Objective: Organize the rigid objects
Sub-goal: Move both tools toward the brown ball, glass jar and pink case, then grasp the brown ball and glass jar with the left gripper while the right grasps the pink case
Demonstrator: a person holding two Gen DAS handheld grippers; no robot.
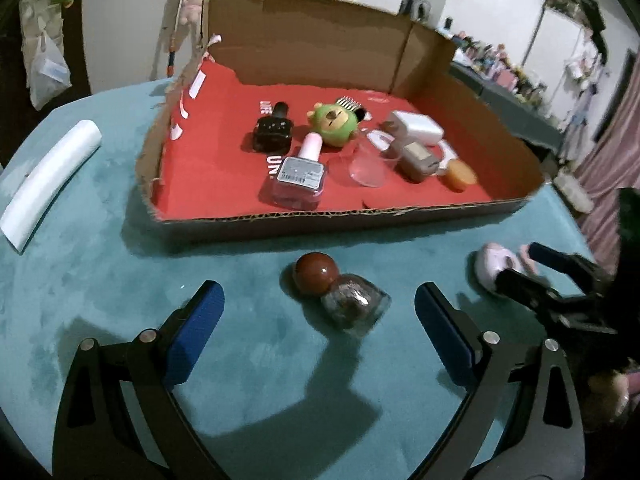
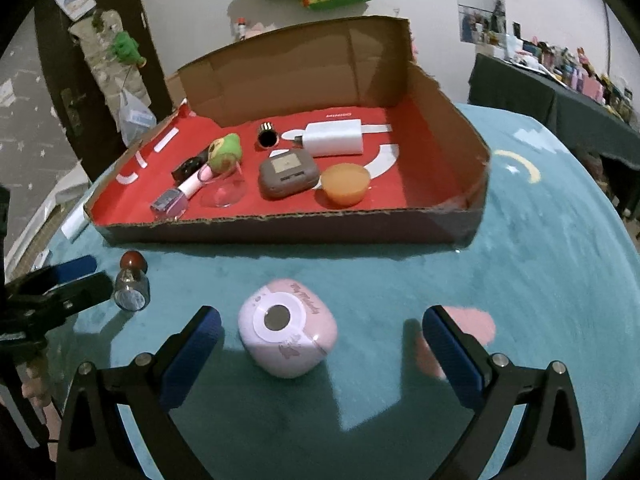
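Left gripper gapes around the jar, right gripper around the pink case (neither touching)

The desk is showing teal plush with a yellow crescent at two o'clock. The cardboard box is looking brown outside, red inside. The small bottle is wearing a reddish-brown round cap. The case is showing pale pink with a white circle. Each hand-held gripper is carrying blue pads on black arms.
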